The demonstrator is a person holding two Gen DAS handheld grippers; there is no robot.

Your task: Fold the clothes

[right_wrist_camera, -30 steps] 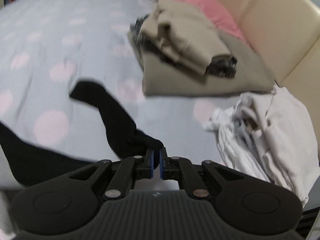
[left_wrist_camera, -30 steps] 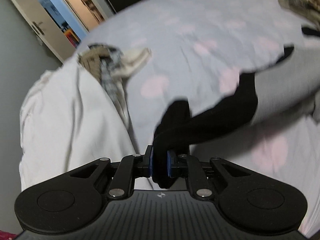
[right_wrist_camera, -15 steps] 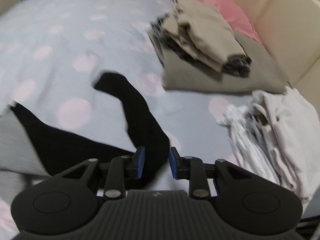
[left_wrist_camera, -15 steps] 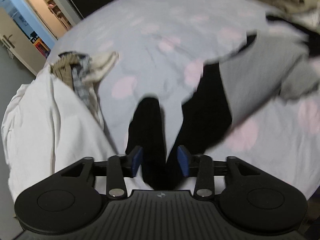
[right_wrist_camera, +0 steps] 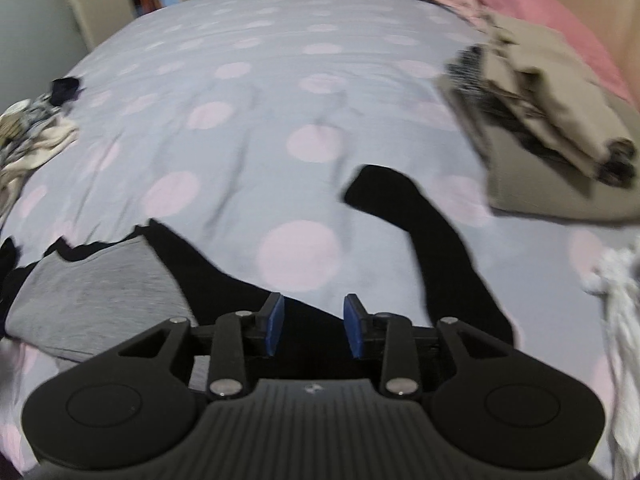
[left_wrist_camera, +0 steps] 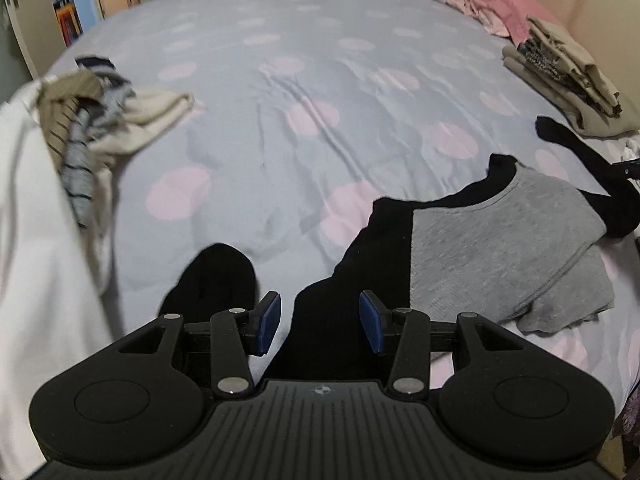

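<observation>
A bed [left_wrist_camera: 320,80] with a lilac cover dotted in pink fills both views, a doorway showing beyond its far edge. The garment in hand, a grey shirt with black sleeves [left_wrist_camera: 500,248], lies flat at the near edge, its body stretching sideways between the two hands.

The left tongs [left_wrist_camera: 319,322] stand part-way open, blue pads clear of the cloth, with the black shoulder of the shirt lying under and between them; one black sleeve [left_wrist_camera: 216,280] ends just left of the left pad. The right tongs [right_wrist_camera: 313,326] are opening, pads apart and pressing on nothing, with black fabric below the gap. The other sleeve [right_wrist_camera: 420,240] runs away from them up and to the right, its cuff pointing toward a folded stack of beige clothes [right_wrist_camera: 552,140] (well apart from it).

The shirt looks laid out and let go, so the fold itself is yet to be made. Its long axis runs left to right across the near edge; each sleeve lies nearest its own hand, so each hand would likely bring its sleeve inward over the grey body.

An unfolded heap [left_wrist_camera: 80,120] waits at the far left
</observation>
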